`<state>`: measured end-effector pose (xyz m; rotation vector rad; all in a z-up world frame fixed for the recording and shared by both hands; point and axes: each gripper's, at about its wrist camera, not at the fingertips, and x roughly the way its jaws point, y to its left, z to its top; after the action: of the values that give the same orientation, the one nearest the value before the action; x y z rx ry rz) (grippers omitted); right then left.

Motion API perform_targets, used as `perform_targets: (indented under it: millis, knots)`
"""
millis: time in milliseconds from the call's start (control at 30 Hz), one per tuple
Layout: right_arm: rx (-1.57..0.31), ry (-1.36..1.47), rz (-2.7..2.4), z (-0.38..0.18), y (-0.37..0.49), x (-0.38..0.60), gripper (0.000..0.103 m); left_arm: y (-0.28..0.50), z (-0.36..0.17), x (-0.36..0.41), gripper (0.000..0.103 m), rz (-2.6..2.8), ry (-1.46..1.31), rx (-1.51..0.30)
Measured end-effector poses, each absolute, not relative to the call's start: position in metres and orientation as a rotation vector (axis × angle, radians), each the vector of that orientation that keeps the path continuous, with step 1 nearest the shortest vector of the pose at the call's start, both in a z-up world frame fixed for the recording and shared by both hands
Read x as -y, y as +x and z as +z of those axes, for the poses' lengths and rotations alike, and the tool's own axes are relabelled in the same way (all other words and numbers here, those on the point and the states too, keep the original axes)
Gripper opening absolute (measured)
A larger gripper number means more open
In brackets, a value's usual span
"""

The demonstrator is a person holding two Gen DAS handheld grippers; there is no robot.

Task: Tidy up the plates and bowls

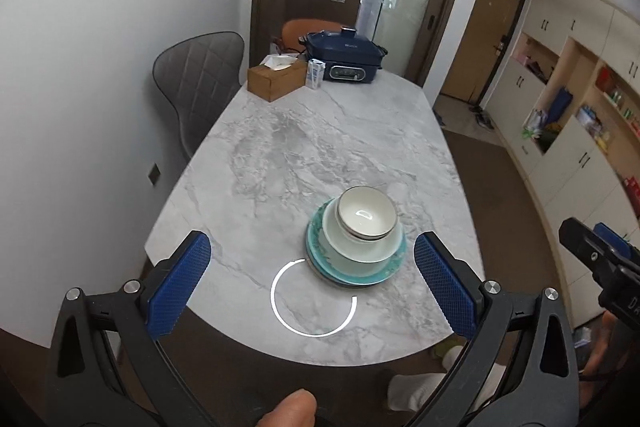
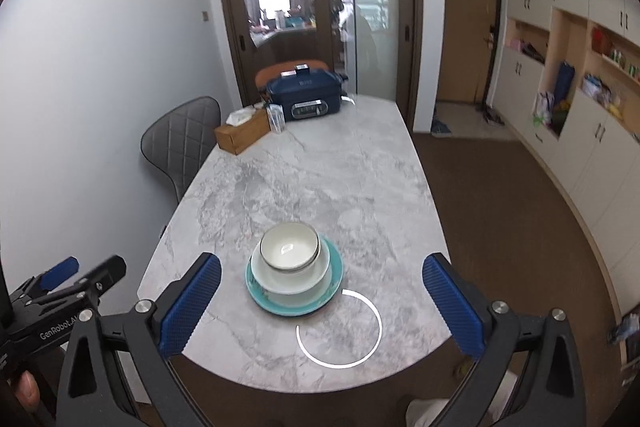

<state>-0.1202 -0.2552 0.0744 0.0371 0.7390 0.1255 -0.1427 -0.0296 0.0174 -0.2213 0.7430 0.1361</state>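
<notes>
A stack of dishes stands near the front end of the marble table [image 1: 280,147]: a teal plate [image 1: 390,269] at the bottom, a pale green bowl [image 1: 360,247] on it, and a white bowl [image 1: 366,213] with a dark rim on top. The stack also shows in the right wrist view, with the teal plate [image 2: 334,285], pale bowl [image 2: 292,279] and white bowl [image 2: 290,247]. My left gripper [image 1: 312,283] is open and empty, held above the table's front edge, just short of the stack. My right gripper [image 2: 320,303] is open and empty, also in front of the stack.
At the table's far end stand a blue electric cooker [image 1: 346,57], a wooden tissue box [image 1: 276,77] and a small carton [image 1: 315,74]. A grey chair [image 1: 196,91] stands at the left side. White cabinets [image 2: 580,99] line the right wall.
</notes>
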Motion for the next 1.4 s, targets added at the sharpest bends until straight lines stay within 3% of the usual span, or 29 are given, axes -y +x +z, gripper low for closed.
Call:
perform_targets:
  millis: [300, 1400]
  knots:
    - [-0.806, 0.016, 0.116, 0.058, -0.137, 0.236, 0.103, -0.146, -0.003, 0.028, 0.103, 0.171, -0.162, -0.825]
    - [-0.853, -0.031, 0.116, 0.044, -0.154, 0.237, 0.103, -0.174, -0.019, 0.051, 0.103, 0.092, -0.170, -0.868]
